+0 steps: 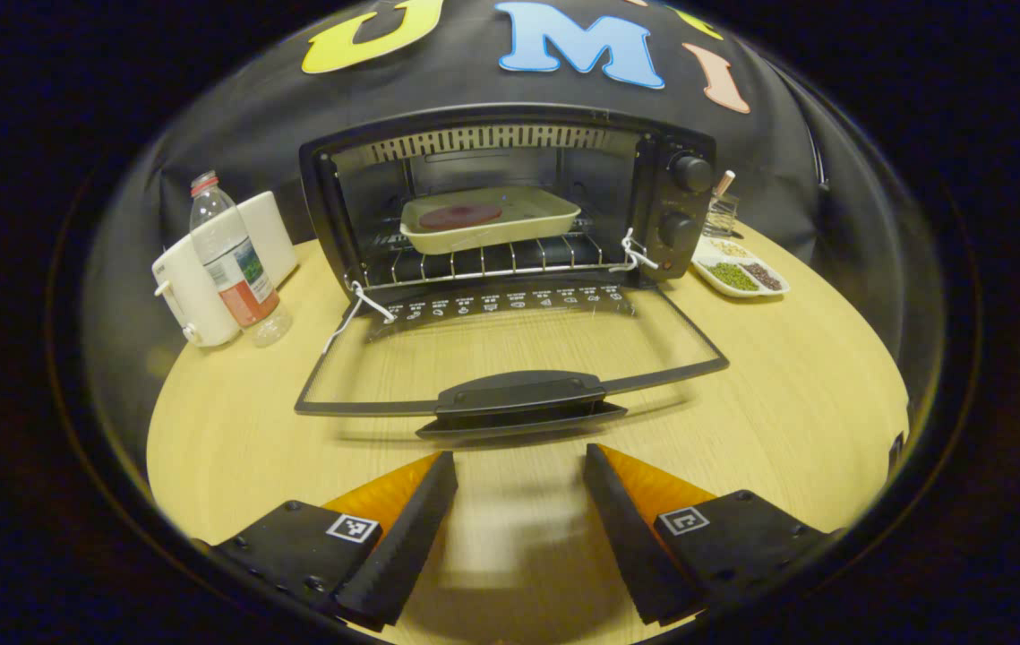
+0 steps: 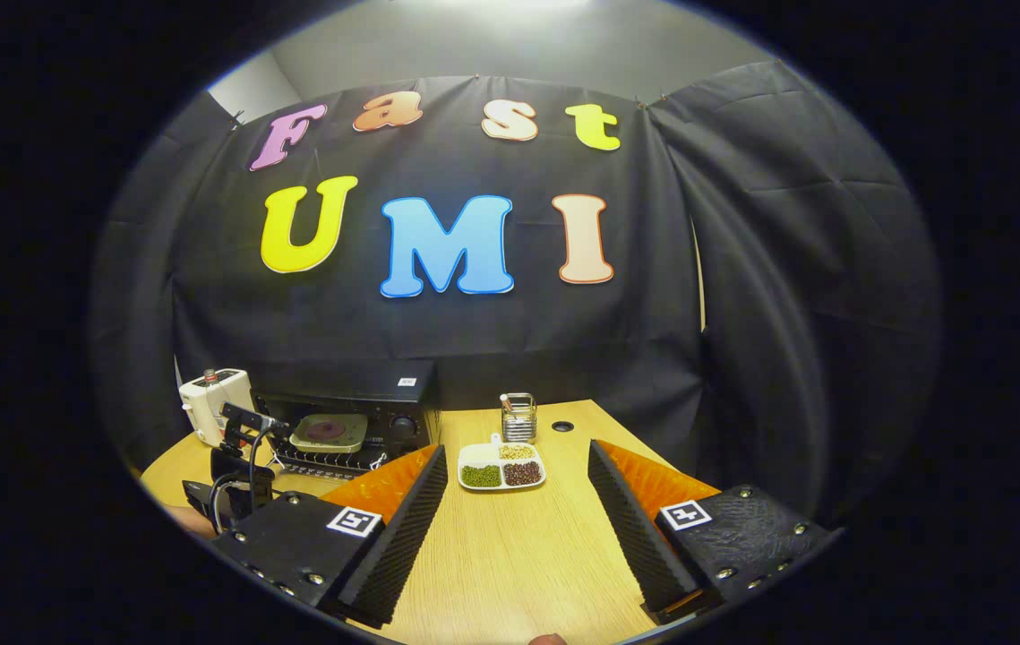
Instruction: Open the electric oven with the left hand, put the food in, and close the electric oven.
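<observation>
The black electric oven (image 1: 510,143) stands open at the back of the table, its glass door (image 1: 510,349) folded down flat with the handle (image 1: 523,399) toward me. On the wire rack inside rests a cream baking dish (image 1: 490,218) holding a dark red round of food (image 1: 460,215). My left gripper (image 1: 520,461) is open just short of the door handle, nothing between its fingers. In the right gripper view, my right gripper (image 2: 517,457) is open over the table, well right of the oven (image 2: 344,421). The left gripper (image 2: 236,466) appears in front of the oven there.
A plastic water bottle (image 1: 232,260) and a white appliance (image 1: 205,269) stand left of the oven. A white divided dish of beans (image 1: 738,269) (image 2: 502,466) and a small wire holder (image 2: 518,417) sit to its right. The wooden table (image 1: 787,403) stretches to the right.
</observation>
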`<state>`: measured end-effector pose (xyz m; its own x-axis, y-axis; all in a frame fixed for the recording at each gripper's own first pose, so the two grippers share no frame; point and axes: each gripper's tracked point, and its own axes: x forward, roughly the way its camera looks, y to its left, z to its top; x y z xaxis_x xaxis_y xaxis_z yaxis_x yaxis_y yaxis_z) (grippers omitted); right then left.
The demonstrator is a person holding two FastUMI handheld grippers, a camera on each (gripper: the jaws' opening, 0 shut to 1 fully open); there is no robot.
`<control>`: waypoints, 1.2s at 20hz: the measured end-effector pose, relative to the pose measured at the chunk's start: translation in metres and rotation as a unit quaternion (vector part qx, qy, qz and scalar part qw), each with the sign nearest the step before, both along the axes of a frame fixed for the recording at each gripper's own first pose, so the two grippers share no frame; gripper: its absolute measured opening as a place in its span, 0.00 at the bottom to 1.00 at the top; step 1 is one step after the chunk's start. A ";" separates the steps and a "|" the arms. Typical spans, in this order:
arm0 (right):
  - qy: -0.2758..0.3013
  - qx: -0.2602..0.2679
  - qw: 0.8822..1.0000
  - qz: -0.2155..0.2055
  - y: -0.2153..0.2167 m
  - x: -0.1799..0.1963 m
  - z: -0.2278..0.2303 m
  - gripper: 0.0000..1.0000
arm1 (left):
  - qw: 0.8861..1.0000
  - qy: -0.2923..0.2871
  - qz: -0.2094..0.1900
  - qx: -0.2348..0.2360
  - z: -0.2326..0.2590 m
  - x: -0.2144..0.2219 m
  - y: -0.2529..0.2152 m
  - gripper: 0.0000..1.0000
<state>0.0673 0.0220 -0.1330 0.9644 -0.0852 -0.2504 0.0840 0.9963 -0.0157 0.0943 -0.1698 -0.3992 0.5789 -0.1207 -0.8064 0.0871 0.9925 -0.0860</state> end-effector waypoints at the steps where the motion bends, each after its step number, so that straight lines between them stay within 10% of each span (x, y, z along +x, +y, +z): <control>1: 0.000 0.000 1.000 0.000 0.002 -0.008 -0.001 0.98 | 1.000 0.006 0.004 0.002 -0.002 0.001 0.000 1.00; 24: -0.005 0.014 0.999 0.040 0.006 0.002 0.005 0.98 | 0.986 -0.164 0.026 0.014 0.133 0.108 0.012 0.98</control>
